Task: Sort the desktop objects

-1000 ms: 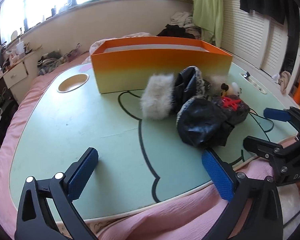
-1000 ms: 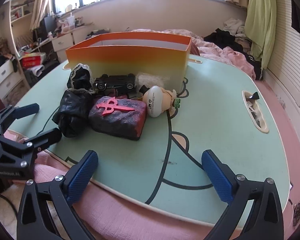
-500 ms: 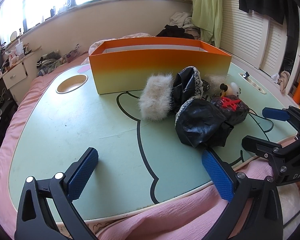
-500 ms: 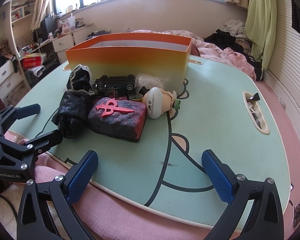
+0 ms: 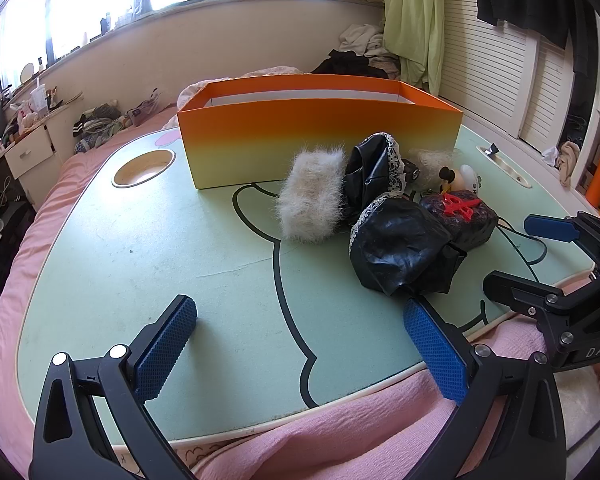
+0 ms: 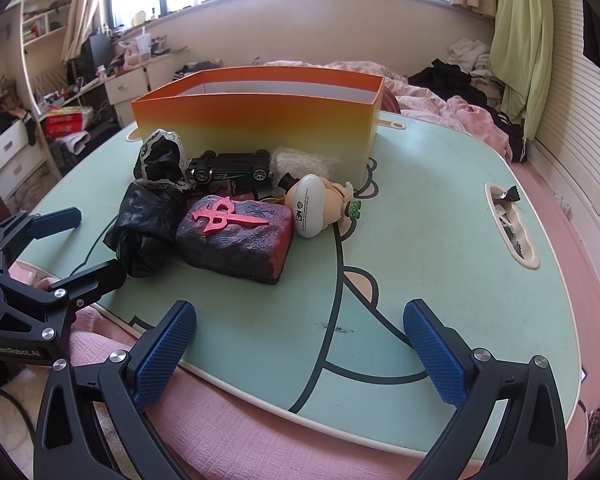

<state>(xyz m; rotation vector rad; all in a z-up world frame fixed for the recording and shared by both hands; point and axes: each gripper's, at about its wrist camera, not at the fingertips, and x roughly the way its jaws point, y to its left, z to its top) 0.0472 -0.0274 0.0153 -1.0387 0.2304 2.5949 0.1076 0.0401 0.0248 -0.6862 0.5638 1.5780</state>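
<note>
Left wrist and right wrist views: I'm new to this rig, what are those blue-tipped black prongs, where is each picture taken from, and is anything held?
The prongs are two hand-held grippers, each carrying its own fisheye camera looking along its fingers. One picture looks out over the left gripper, the other over the right gripper; each also shows its partner at the side. Both stand open and hold nothing. On the green table sit an orange box, a fur piece, black lace-trimmed bundles, a toy car, a white figurine and a dark block with a red emblem.
</note>
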